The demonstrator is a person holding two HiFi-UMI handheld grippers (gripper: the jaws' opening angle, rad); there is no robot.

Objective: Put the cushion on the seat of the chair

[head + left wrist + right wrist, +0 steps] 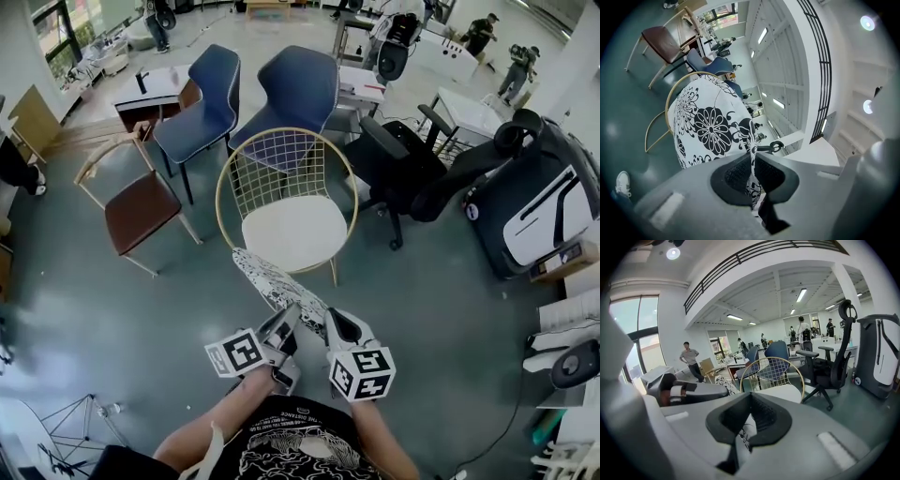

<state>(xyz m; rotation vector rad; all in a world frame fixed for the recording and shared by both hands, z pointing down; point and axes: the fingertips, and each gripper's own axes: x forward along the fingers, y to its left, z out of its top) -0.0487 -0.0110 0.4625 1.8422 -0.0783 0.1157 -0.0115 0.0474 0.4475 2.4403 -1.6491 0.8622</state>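
Note:
A white cushion with a black flower print hangs between my two grippers, just in front of a gold wire chair with a round white seat. My left gripper is shut on the cushion's near edge, and the fabric spreads out beyond its pads. My right gripper is shut on the same edge a little to the right, with printed cloth pinched between its jaws. From the right gripper view the chair seat lies ahead, and the left gripper shows at its left.
A brown wooden chair stands to the left of the gold chair. Two blue chairs stand behind it, and a black office chair is at its right. A dark bulky machine fills the right side. People stand far back.

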